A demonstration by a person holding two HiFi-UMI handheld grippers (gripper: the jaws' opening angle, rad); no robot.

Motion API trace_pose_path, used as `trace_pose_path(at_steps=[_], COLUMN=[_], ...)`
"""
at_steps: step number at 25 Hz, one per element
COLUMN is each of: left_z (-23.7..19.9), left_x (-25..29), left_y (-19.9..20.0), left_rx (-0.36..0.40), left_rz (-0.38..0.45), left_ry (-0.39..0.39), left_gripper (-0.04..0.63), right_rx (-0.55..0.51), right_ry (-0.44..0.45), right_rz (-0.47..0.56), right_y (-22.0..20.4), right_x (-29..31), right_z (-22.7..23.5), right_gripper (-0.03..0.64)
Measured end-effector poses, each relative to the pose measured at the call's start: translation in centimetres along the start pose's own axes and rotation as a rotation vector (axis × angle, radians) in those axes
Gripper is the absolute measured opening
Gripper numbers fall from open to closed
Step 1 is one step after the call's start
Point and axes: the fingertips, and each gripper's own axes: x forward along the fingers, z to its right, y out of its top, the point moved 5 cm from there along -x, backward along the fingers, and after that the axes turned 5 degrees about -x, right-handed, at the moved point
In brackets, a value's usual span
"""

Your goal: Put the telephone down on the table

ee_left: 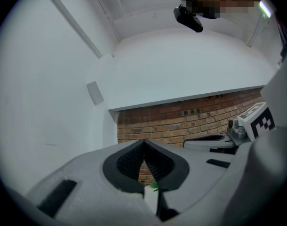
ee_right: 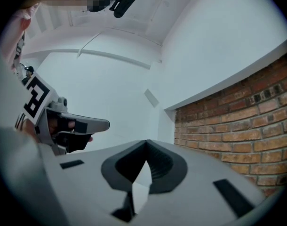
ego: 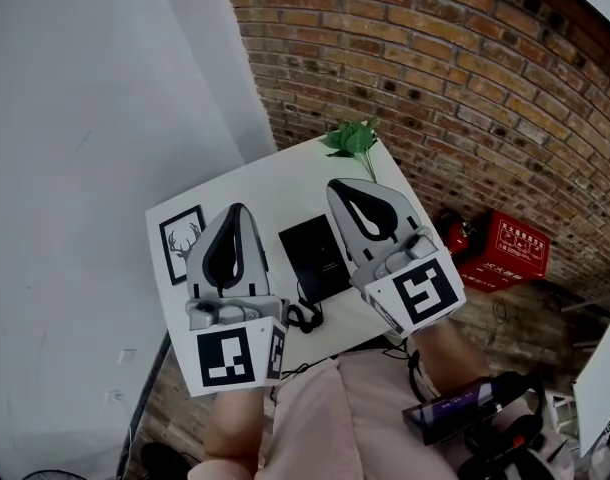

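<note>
left tongs [ego: 236,209] and right tongs [ego: 336,182] are both closed tip to tip with nothing in them, held above the tabletop [ego: 285,183]. between them the black phone [ego: 316,256] lies flat on the tabletop, its cord [ego: 305,316] at 6 o'clock, a plant [ego: 353,138] at 12, a deer picture [ego: 182,240] at 9. the put-down looks done; nothing seems left.

Black, flat, rectangular telephone [ego: 315,256] lies flat near the middle of the white counter [ego: 275,183], black cord [ego: 305,316] curled at its near end
</note>
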Motion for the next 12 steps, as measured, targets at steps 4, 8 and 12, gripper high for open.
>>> trace_pose_path(at_steps=[4,8,12], left_z=[0.09,-0.07,-0.16], left_x=[0.02,0.06,0.04], left_y=[-0.03,-0.12,-0.33], left_rx=[0.013,0.01,0.011], left_rz=[0.0,-0.002,-0.006], left_ry=[-0.005,-0.013,-0.017], left_gripper=[-0.002,-0.002,-0.002], right_rx=[-0.004,-0.007,-0.006], right_ry=[-0.006,-0.011,-0.012], right_rz=[-0.007,-0.009,-0.014], right_y=[-0.1,-0.08,-0.22], right_x=[-0.02,0.12,0.22], right_z=[-0.02,-0.09,-0.25], right_gripper=[0.005,0.005,0.005])
